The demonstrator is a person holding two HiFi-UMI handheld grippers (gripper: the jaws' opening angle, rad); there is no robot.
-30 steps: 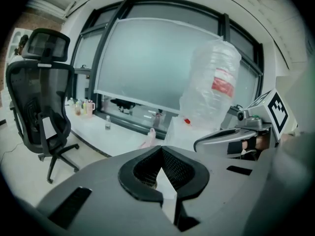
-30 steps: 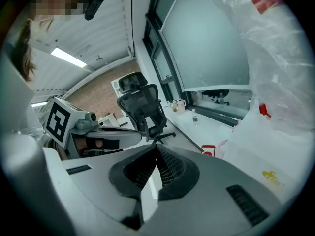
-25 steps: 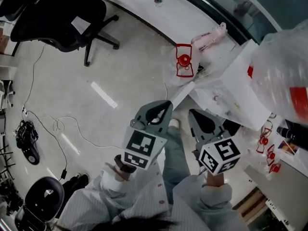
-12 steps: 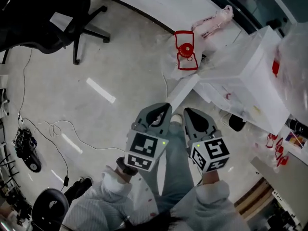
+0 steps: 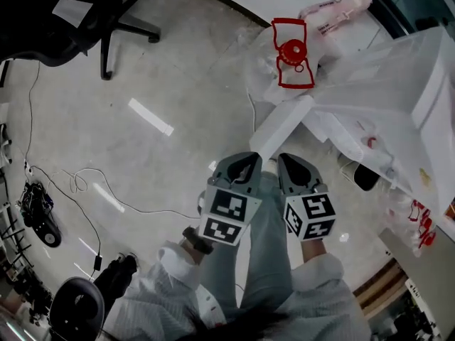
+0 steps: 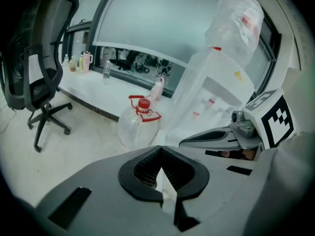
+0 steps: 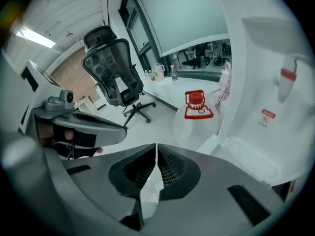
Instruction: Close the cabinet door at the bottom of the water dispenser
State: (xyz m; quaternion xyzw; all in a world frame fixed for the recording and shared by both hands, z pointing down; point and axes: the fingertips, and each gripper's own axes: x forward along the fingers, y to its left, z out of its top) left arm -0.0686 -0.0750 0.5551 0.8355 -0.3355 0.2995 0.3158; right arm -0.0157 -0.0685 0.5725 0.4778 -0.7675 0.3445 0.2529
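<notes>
- Both grippers have sunk lower than a second ago, so the open door (image 5: 284,125) now lies just ahead of their tips.
- Left gripper (image 5: 242,160) and right gripper (image 5: 290,160) sit side by side, jaws of both closed on nothing.
- That door swings out from the foot of the dispenser (image 5: 387,105), ahead and right of the jaws, under loose plastic wrap.
- A push too near the hinge could make the closed tips skid along the smooth panel.
- Wrap may get trapped in the gap and leave it ajar.
- A slip past the door's edge could knock the bottle (image 5: 290,59) beyond.
</notes>
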